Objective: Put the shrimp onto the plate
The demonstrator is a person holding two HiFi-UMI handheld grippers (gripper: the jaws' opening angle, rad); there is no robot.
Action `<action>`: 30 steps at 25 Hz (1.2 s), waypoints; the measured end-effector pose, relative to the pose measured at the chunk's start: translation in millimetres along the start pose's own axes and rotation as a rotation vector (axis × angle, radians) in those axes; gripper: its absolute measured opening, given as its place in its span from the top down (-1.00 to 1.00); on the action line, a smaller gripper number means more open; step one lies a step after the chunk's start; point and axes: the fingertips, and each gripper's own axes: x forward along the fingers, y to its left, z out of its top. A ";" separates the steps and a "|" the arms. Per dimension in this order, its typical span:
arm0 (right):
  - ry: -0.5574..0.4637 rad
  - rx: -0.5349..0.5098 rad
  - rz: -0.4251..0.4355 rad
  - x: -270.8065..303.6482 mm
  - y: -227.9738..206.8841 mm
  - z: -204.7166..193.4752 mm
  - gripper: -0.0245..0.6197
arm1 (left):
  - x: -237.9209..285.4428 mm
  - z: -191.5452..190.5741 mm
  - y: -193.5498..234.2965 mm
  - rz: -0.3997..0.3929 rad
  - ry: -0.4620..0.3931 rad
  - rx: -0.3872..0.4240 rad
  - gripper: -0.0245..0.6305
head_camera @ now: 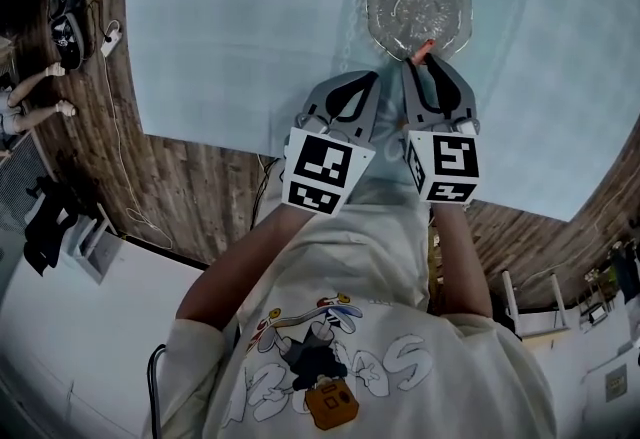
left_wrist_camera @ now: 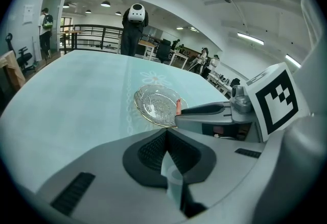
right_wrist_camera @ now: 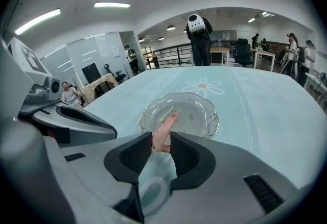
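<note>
**Asker:** So, what does each gripper have hold of?

**Me:** My right gripper (right_wrist_camera: 161,138) is closed on the shrimp (right_wrist_camera: 165,127). The two dark pads pinch its thick end, and the pink tail sticks out forward past the tips. My left gripper (left_wrist_camera: 166,134) has its jaws pressed together with nothing between them. It hangs just beside the right one, on my side of the plate.

**Asker:** And where is the shrimp relative to the plate?

**Me:** Its tail end is over the near rim of the glass plate (right_wrist_camera: 199,110), which sits on the pale blue tablecloth (head_camera: 230,27). In the head view the tail only just overlaps that near edge, and the hollow of the plate lies further on. I can't tell whether the tip touches the glass or hangs above it.

**Asker:** How would you finish it well?

**Me:** I judge the carry is nearly over and the release is what's left. I'd take the right gripper a little further forward, so the whole shrimp is above the hollow and not only the tail. Then I'd lower it close to the glass before parting the jaws. If I let go here, the thick end could land on the rim and roll off onto the cloth. I'd open slowly too, since a soft thing like this may cling to one pad, and then lift straight up. The plate looks light, so I'd avoid nudging its rim with the jaw tips. The left gripper has no part in this, so I'd hold it off to the side.
</note>
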 end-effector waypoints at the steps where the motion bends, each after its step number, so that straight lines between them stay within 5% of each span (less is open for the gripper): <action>1: 0.004 0.010 0.004 -0.2 0.5 -1.0 0.54 | -1.0 0.2 -0.5 -0.001 -0.002 0.001 0.90; 30: -0.159 0.052 -0.077 -108.6 58.1 31.8 0.60 | -98.3 21.3 -49.2 -0.086 -0.103 0.138 0.90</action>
